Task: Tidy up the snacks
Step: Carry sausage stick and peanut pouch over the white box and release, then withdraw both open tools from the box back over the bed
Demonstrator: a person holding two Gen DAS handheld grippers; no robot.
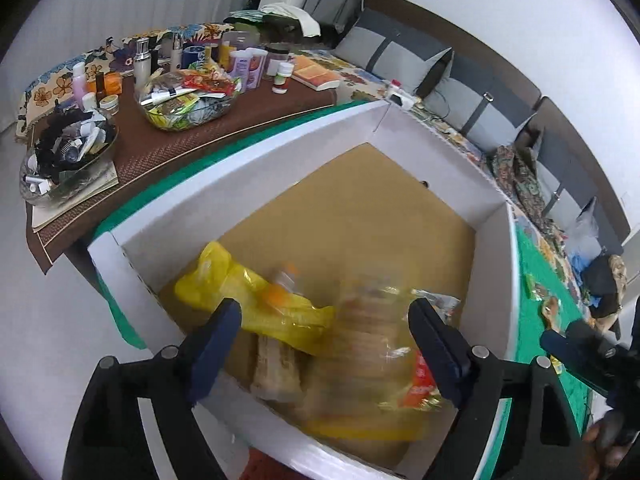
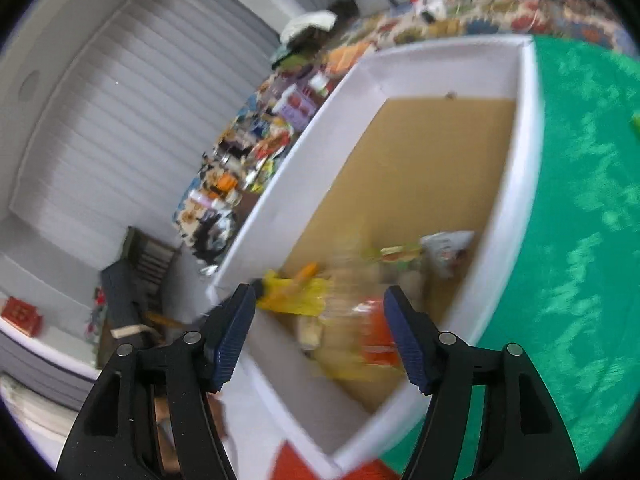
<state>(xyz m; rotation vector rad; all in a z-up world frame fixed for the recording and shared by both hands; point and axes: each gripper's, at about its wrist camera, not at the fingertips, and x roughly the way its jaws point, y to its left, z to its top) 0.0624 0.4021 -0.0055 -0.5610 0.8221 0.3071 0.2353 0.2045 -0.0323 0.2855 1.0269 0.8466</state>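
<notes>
Above the white box (image 1: 448,152), both tools, left tool (image 1: 324,344) and right tool (image 2: 320,332), gape empty; far half bare.

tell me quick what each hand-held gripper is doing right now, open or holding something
Left hand-held gripper: open, holding nothing, above the snack packets in the white box.
Right hand-held gripper: open, holding nothing, over the same box's near end.

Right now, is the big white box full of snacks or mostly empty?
Mostly empty. The white box shows bare brown floor over its far part, and the snack packets are heaped only at the near end.
</notes>
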